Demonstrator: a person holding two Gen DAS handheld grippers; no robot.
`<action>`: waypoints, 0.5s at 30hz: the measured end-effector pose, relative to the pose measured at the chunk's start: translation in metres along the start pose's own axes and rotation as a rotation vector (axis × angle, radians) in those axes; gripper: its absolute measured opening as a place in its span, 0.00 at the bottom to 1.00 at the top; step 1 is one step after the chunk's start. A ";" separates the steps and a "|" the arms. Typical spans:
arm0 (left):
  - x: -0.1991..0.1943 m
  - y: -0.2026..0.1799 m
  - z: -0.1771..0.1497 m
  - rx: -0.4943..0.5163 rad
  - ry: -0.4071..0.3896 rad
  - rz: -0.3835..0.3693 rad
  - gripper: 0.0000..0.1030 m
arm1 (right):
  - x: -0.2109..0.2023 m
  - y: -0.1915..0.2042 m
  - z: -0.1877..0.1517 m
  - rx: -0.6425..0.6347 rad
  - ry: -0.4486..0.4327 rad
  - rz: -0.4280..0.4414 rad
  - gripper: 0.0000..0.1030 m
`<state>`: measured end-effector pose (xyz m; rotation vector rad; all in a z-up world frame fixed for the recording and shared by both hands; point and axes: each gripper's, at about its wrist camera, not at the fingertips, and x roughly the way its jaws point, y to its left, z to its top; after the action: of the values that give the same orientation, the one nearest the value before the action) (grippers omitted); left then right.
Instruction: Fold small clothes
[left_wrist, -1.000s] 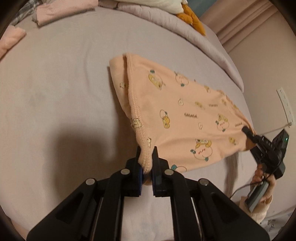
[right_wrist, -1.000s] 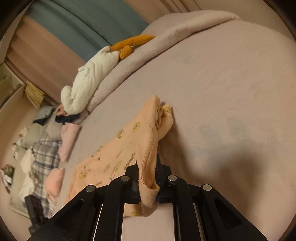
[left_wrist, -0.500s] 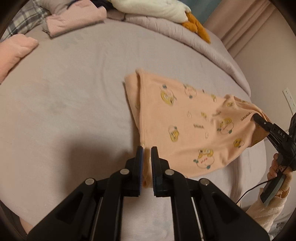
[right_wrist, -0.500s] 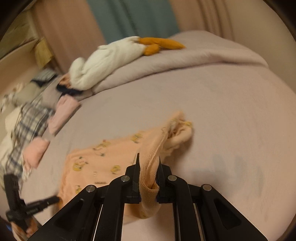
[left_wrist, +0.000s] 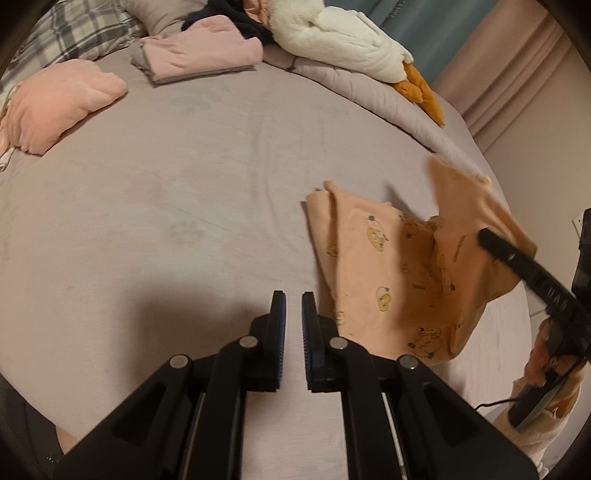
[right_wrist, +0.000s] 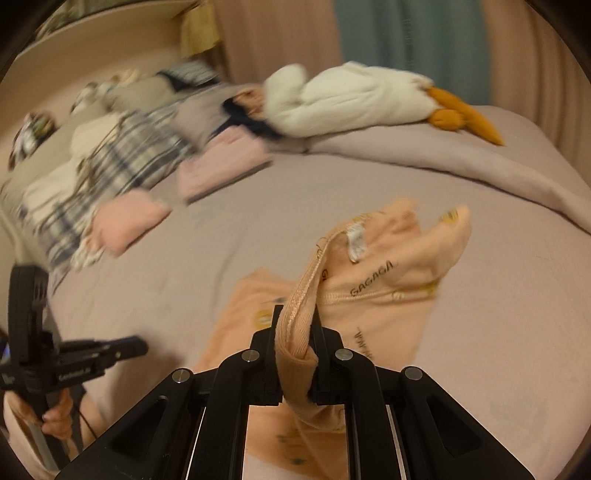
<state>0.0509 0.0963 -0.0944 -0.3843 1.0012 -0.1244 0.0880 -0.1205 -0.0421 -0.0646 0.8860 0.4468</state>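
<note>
A fold is under way: the right gripper (right_wrist: 295, 354) clamps the peach garment (left_wrist: 391, 280) hem, lifting it at frame right; the left gripper (left_wrist: 291, 325) is released, empty. Next, lay the edge across.

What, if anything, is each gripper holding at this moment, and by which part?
The right gripper is shut on the peach garment, pinching its ribbed hem. The left gripper holds nothing; its fingers stand slightly apart beside the garment.

Motion blur smears the clothes pile (right_wrist: 122, 155), perhaps plaid; the garment's (right_wrist: 373, 280) lower edge is cropped.
</note>
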 end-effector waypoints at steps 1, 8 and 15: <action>-0.003 0.003 -0.001 -0.002 0.000 0.002 0.08 | 0.007 0.008 -0.003 -0.016 0.018 0.013 0.11; 0.006 0.011 -0.004 -0.018 0.038 0.016 0.08 | 0.062 0.048 -0.027 -0.084 0.186 0.079 0.11; 0.014 0.008 -0.002 -0.011 0.064 0.005 0.12 | 0.088 0.039 -0.041 -0.016 0.296 0.140 0.17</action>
<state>0.0563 0.0994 -0.1094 -0.3899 1.0666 -0.1273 0.0902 -0.0644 -0.1305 -0.0849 1.1826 0.5849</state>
